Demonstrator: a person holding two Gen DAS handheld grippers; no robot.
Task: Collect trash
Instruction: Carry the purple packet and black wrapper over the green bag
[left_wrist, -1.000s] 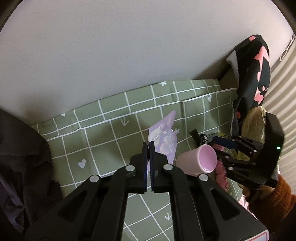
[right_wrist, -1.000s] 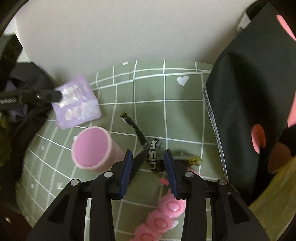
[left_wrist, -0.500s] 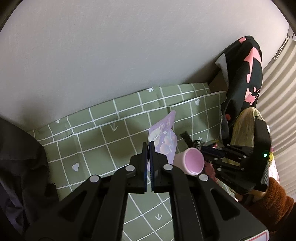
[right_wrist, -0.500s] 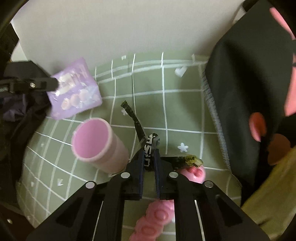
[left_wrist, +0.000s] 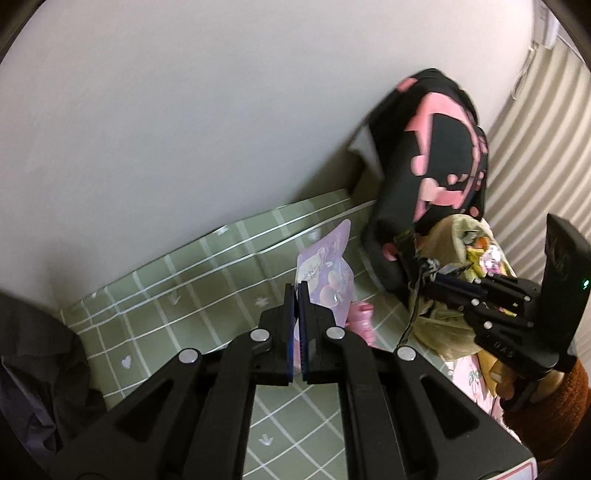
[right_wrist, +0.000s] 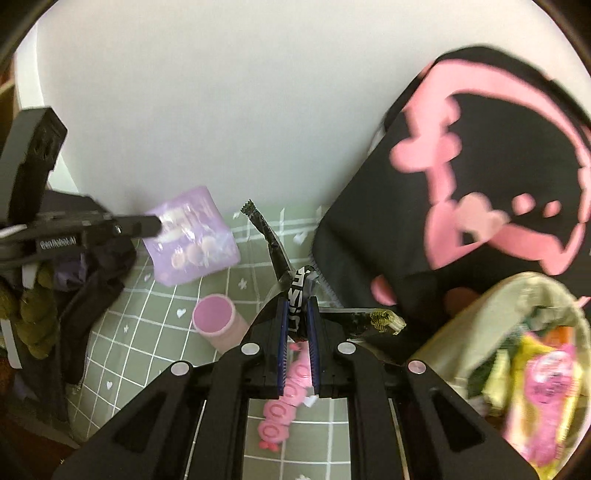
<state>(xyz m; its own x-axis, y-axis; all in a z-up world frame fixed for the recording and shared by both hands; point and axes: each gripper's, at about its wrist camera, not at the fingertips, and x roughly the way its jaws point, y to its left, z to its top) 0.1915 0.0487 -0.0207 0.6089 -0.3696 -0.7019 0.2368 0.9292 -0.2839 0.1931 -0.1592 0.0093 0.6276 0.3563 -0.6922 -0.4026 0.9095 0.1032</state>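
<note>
Green checked bedding (right_wrist: 155, 347) lies below. My right gripper (right_wrist: 297, 314), jaws just closed, clamps the black wrapper (right_wrist: 295, 295), long axis crosswise; the trash bag (right_wrist: 480, 314) opens just right. My left gripper (left_wrist: 297, 299) pinches the purple pouch (left_wrist: 328, 277), farther off.

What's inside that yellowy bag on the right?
The bag is open at the top and has crumpled trash in it: a pink wrapper, something yellow and something green. Whatever lies deeper down is covered by those pieces, so it cannot be seen.
</note>
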